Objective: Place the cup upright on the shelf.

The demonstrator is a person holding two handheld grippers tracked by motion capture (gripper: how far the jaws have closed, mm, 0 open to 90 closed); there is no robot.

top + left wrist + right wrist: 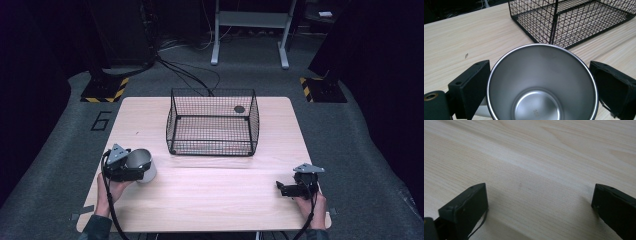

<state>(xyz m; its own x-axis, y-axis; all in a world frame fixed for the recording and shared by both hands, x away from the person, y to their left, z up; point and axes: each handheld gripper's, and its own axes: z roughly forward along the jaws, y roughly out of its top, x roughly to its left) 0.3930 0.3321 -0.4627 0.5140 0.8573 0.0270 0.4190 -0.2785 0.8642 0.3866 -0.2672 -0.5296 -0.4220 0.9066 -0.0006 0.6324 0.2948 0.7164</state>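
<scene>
Worktop (210, 190) of pale wood grain spans the middle of the high view, standing on a grey carpeted floor (45, 165) with dark cables trailing away behind it.

Next in size, a black wire basket (212, 122) sits on the far middle part of the worktop, open at the top, with a small dark round tag on its far right wall. In the left gripper view its near corner stands just beyond the cup's rim.

The steel cup (141, 165) comes after it. It is at the near left part of the worktop, well apart from the basket and to its left front. In the left gripper view its mouth faces the camera, so the shiny inside and round bottom are plain to see.

The left gripper (137, 169), held in the person's left hand (112, 187), has its fingers (471, 87) set wide on either side of the cup, one pad right against the rim on each flank; whether they press firmly on it I cannot tell for sure, though they appear to grip it.

The right gripper (281, 188), in the right hand (311, 202), rests at the near right part of the worktop, its fingers (466, 207) spread wide with bare wood between them.
</scene>
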